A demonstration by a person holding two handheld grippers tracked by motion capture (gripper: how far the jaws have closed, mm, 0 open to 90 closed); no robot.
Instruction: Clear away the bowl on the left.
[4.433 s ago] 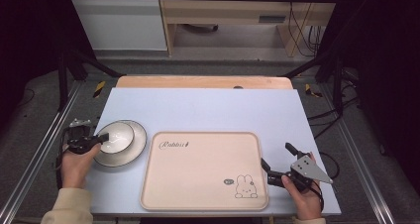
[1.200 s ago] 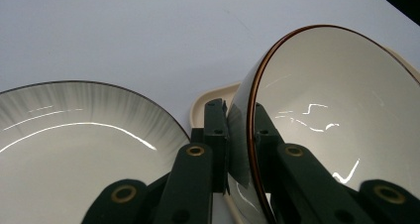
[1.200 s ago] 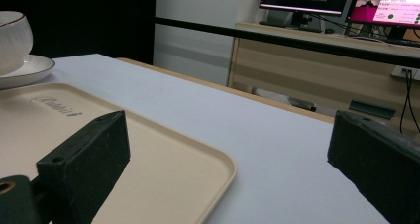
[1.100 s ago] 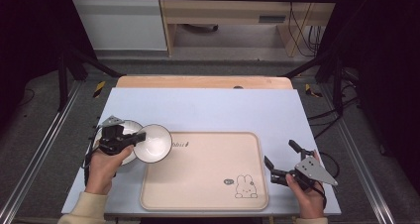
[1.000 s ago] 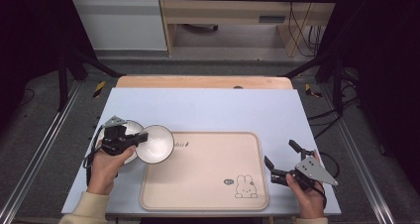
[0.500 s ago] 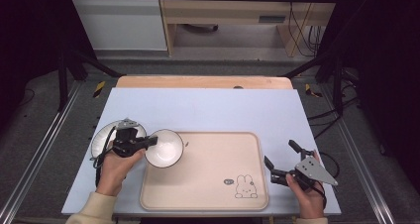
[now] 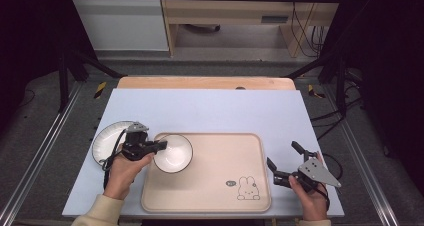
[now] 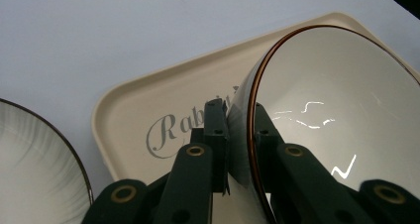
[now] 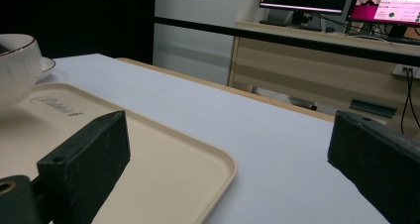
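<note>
A white bowl [image 7: 173,152] with a brown rim hangs over the left end of the beige rabbit tray [image 7: 220,191]. My left gripper [image 7: 159,146] is shut on the bowl's left rim; in the left gripper view the bowl [image 8: 337,110] has its wall clamped between the two black jaws of that gripper [image 8: 239,130]. A white plate [image 7: 109,138] with a dark rim lies on the table left of the tray. My right gripper [image 7: 282,156] rests at the tray's right edge, open and holding nothing. The right gripper view looks across the tray [image 9: 163,149] to the bowl [image 9: 17,65] at far left.
The pale blue table top [image 7: 210,106] stretches beyond the tray. A wooden board edge [image 7: 200,82] runs along its far side. Metal rails [image 7: 45,141] flank the table. A desk with monitors [image 9: 341,1] stands behind.
My left gripper has carried the bowl rightward off the plate and over the tray's left end, slightly lower. The right gripper has stayed put.
</note>
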